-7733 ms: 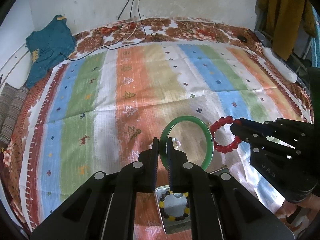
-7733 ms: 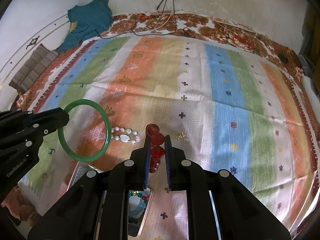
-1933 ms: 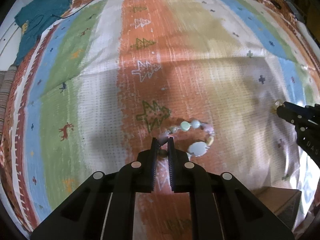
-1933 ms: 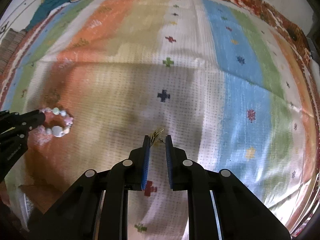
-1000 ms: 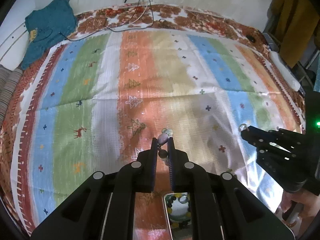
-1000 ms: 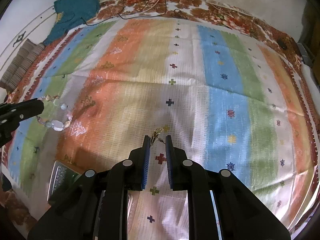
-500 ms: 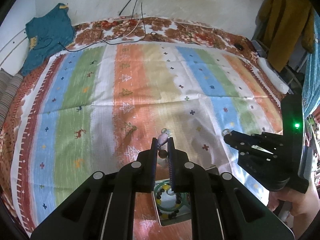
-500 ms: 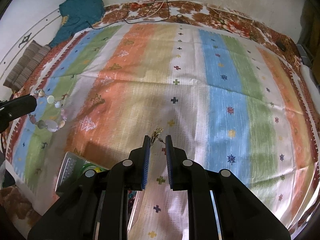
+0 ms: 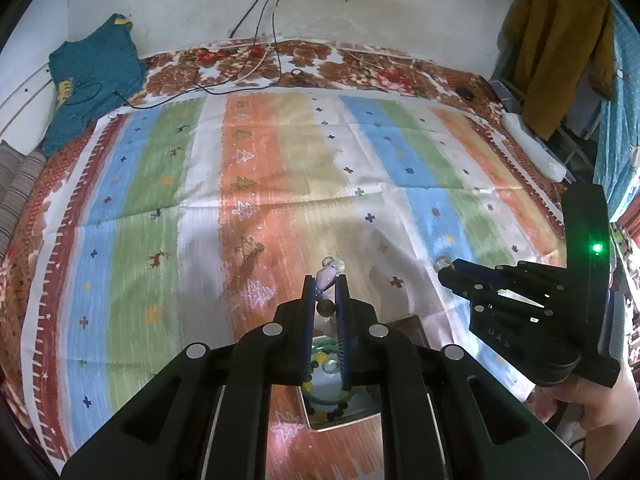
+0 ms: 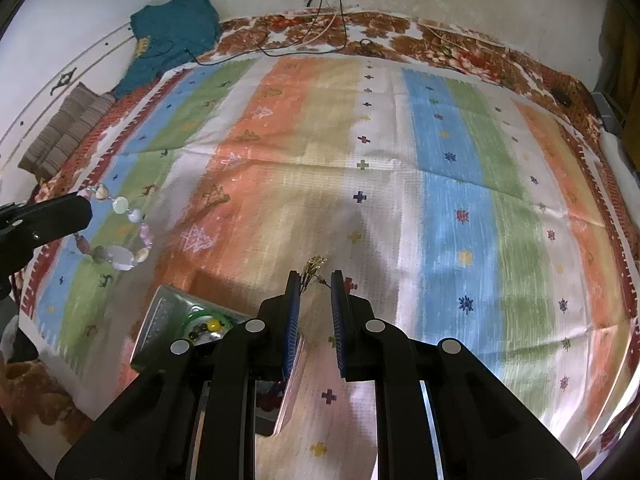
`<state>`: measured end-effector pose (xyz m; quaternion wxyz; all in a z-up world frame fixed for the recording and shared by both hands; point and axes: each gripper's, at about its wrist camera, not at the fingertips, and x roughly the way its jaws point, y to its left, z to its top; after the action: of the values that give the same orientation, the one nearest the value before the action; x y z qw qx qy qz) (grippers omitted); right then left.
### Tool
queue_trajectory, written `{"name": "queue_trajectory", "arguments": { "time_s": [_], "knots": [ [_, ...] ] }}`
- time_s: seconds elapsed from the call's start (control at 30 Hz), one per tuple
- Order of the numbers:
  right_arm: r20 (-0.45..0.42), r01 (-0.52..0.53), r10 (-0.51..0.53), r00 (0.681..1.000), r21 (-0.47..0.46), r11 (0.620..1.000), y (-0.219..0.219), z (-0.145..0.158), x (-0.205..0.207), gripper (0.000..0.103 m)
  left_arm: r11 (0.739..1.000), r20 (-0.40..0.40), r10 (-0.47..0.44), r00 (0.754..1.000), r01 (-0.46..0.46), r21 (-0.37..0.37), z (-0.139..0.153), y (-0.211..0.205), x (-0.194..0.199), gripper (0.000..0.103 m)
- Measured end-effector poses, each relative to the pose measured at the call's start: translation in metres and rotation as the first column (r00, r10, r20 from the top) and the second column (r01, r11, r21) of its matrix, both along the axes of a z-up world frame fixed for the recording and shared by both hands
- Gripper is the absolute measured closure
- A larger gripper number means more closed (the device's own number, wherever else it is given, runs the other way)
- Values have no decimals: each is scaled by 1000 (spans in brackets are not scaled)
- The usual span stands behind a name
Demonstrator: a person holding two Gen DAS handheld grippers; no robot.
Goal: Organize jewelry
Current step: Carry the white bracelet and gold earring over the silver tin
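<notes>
My left gripper (image 9: 325, 290) is shut on a pale bead bracelet (image 9: 326, 276), held above an open metal tin (image 9: 320, 424). The tin holds a green bangle (image 9: 320, 398) and a yellow-and-black bead bracelet (image 9: 316, 360). In the right wrist view the pale bracelet (image 10: 120, 254) hangs as a loop from the left gripper (image 10: 80, 210), up and to the left of the tin (image 10: 160, 320). My right gripper (image 10: 315, 280) is shut on a small gold earring (image 10: 315, 263) above the cloth, and it shows in the left wrist view (image 9: 444, 270) to the right of the tin.
A striped cloth (image 9: 280, 168) covers the bed. A teal garment (image 9: 92, 76) and cables (image 9: 256, 60) lie at the far edge, and a striped cushion (image 10: 60, 136) at the left. A mustard garment (image 9: 560, 40) hangs at the right. A hand (image 9: 600, 436) holds the right gripper.
Both grippers have drawn back and up a little with their pieces still held. The tin has come further into view under the left gripper, and the bracelet now hangs nearer to it.
</notes>
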<state>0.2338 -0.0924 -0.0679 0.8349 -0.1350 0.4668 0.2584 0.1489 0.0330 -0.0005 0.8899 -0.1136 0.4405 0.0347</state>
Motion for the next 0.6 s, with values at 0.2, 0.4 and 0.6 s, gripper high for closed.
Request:
{"name": "queue_trajectory", "arguments": {
  "time_s": [0.2,0.4,0.6],
  "knots": [
    [6,-15,15,1000,2,1000,-2,1,-14,87,1000,4,-10,1000,10,7,0,-7,-10,94],
    [11,-27,27,1000,-1,1000,-2,1,-26,87,1000,8,-13,1000,13,8,0,-10,-19,94],
    [16,-40,40,999,-4,999,-1,2,-35,87,1000,16,-26,1000,26,15,1,-18,-31,94]
  ]
}}
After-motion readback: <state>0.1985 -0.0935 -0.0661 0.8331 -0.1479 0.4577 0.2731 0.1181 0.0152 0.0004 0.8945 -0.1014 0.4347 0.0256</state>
